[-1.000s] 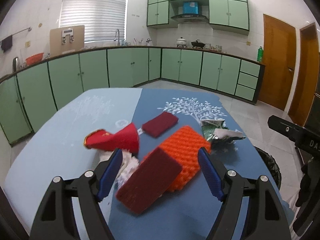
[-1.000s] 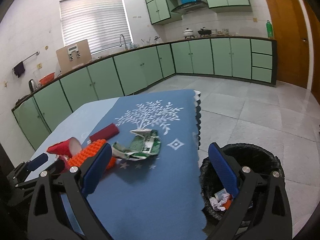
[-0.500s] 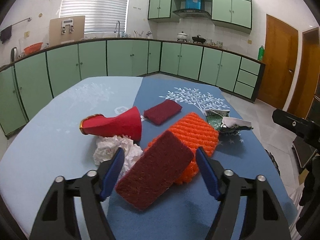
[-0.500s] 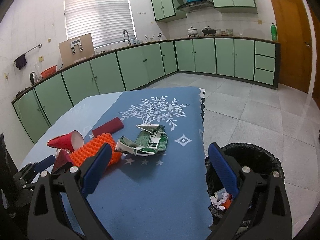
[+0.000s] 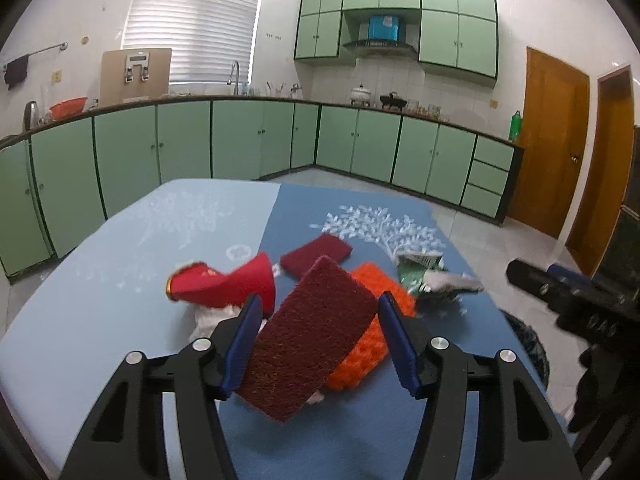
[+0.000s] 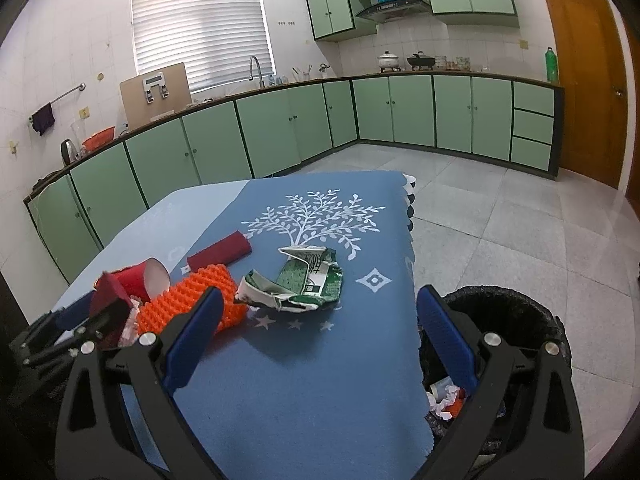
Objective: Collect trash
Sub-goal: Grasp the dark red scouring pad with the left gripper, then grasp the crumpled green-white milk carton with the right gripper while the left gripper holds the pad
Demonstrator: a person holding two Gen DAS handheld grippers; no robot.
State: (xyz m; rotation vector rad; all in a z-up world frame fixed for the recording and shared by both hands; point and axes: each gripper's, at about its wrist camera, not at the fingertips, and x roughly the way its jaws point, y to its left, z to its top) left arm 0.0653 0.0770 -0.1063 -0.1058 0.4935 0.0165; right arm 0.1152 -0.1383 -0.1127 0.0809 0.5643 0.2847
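**Scouring pad caught between closing left gripper pads**

The left gripper (image 5: 318, 342) has just been closing and now clamps a dark red, coarse-fibred rectangular scouring pad (image 5: 308, 336), raised above the blue cloth-covered worktop (image 6: 312, 400). Its long axis runs diagonally, far end tilted up and right. Behind lies a bumpy orange sponge (image 5: 372, 344). The right gripper (image 6: 318, 354) hangs open and empty.

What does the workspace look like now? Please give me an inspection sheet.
Surface: blue tablecloth, flat.
Job's things: dark red pad, red cup, orange sponge, crushed carton, tissue, second red pad; black bin beside the table, trash inside.
Clutter: nothing seen.
Grippers: left gripper jaws have just been closing, dark red pad gripped between them; right gripper open, empty.
Cables: nothing seen.
Surroundings: green cabinets, tiled floor.
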